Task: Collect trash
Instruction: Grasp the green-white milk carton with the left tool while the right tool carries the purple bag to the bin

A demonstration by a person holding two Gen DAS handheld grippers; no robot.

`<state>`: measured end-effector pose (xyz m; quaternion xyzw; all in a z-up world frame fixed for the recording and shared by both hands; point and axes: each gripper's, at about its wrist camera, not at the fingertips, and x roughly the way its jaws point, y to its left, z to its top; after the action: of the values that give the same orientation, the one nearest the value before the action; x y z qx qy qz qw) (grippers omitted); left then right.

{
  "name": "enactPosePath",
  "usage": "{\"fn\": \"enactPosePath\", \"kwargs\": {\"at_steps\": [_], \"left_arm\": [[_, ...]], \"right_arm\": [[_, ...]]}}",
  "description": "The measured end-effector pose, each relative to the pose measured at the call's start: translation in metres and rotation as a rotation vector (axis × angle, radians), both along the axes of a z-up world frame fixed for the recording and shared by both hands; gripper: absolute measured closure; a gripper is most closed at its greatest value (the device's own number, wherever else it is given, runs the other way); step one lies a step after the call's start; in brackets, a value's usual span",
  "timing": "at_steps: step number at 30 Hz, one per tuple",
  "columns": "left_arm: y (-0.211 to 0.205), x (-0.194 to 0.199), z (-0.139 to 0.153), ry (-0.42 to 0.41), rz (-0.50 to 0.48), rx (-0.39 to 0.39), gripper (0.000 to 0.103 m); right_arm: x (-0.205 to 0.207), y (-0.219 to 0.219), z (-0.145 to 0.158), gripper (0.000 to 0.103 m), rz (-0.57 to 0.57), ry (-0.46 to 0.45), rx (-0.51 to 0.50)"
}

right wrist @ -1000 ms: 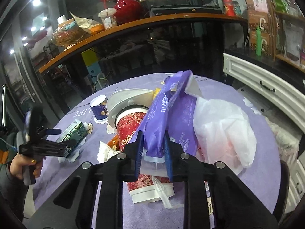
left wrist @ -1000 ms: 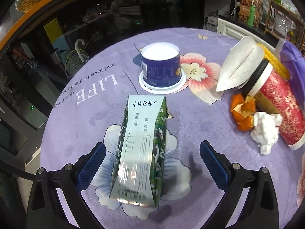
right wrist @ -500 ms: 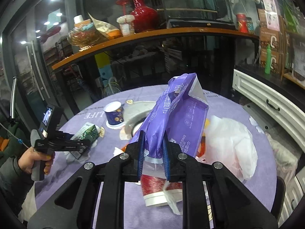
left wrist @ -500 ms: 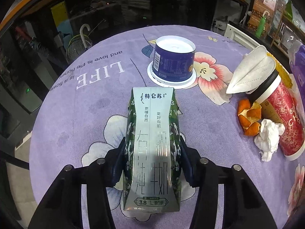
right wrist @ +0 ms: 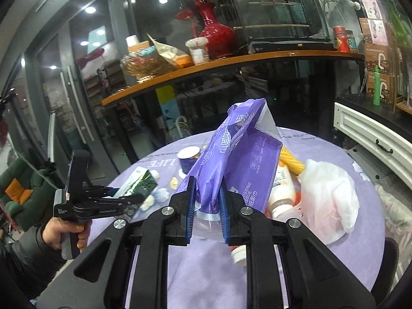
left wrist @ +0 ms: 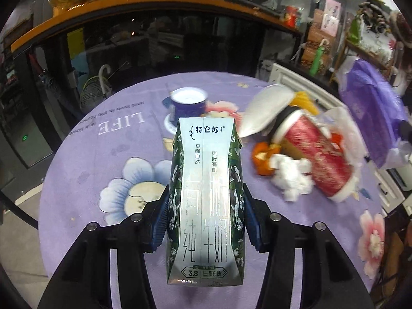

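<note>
Milk carton (left wrist: 206, 195) lengthwise along left hand-held gripper (left wrist: 204, 221), top pointing away.

- Bare cloth along the table's (left wrist: 77, 180) left edge and near edge: open passage.
- Blocked toward the right edge by a heap: red cup (left wrist: 319, 159), crumpled tissue (left wrist: 293, 177), orange peel (left wrist: 262, 162).
- Blue tub (left wrist: 189, 104) standing toward the far edge, clear cloth to its left.
</note>
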<state>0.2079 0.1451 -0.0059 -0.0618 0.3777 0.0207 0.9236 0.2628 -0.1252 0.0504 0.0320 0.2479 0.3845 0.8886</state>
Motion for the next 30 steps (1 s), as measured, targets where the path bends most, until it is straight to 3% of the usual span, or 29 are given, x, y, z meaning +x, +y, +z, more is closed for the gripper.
{"fn": "enactPosePath", "kwargs": {"at_steps": [7, 18, 23, 30], "left_arm": [[-0.061, -0.026, 0.017, -0.096, -0.102, -0.014, 0.053], [-0.167, -0.03, 0.021, -0.127, -0.294, -0.083, 0.053], [-0.225, -0.026, 0.024, -0.138, -0.406, -0.105, 0.053], [-0.299, -0.021, 0.022, -0.135, -0.531, -0.118, 0.053]], "right_arm": [[-0.04, -0.03, 0.0, 0.085, -0.005, -0.045, -0.002], [-0.084, -0.152, -0.021, 0.085, -0.252, -0.057, -0.016], [-0.083, -0.219, -0.041, 0.085, -0.399, 0.012, -0.021], [-0.05, -0.281, -0.112, 0.085, -0.483, 0.197, -0.002]]}}
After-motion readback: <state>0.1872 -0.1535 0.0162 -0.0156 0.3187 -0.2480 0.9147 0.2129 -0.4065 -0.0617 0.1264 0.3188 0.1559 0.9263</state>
